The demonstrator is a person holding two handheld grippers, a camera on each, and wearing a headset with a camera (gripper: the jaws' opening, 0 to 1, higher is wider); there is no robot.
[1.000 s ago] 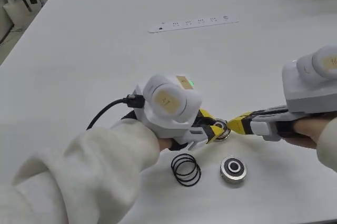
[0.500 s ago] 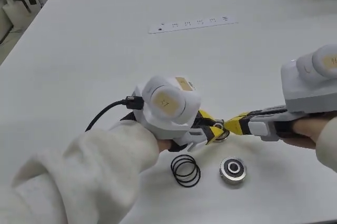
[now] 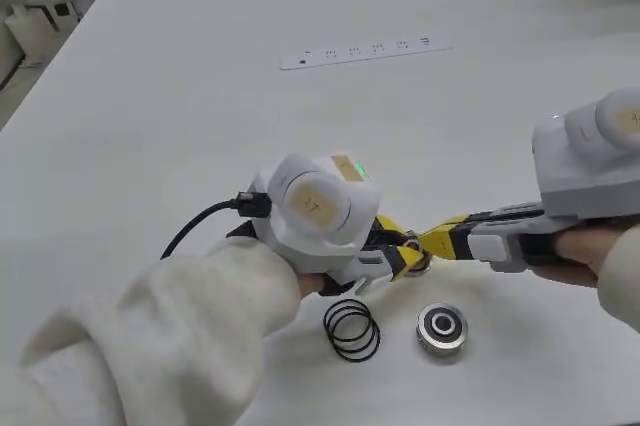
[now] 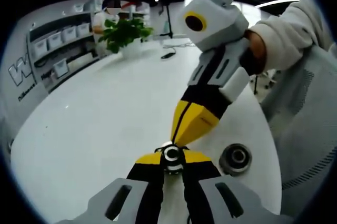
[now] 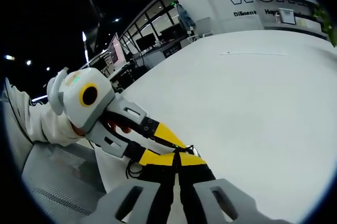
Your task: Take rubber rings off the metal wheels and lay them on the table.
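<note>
While my left gripper (image 3: 403,256) pinches it above the counter (image 3: 200,96), wheel (image 4: 171,154): caught between both grippers' tips.
Right gripper (image 3: 430,243): pressed together at the wheel's rim; whether it has the ring, I cannot tell.
Loose rings (image 3: 352,327): on the counter, beside a second wheel (image 3: 441,327).
Pull: steady, outward, left clamp firm, or the wheel slips.
</note>
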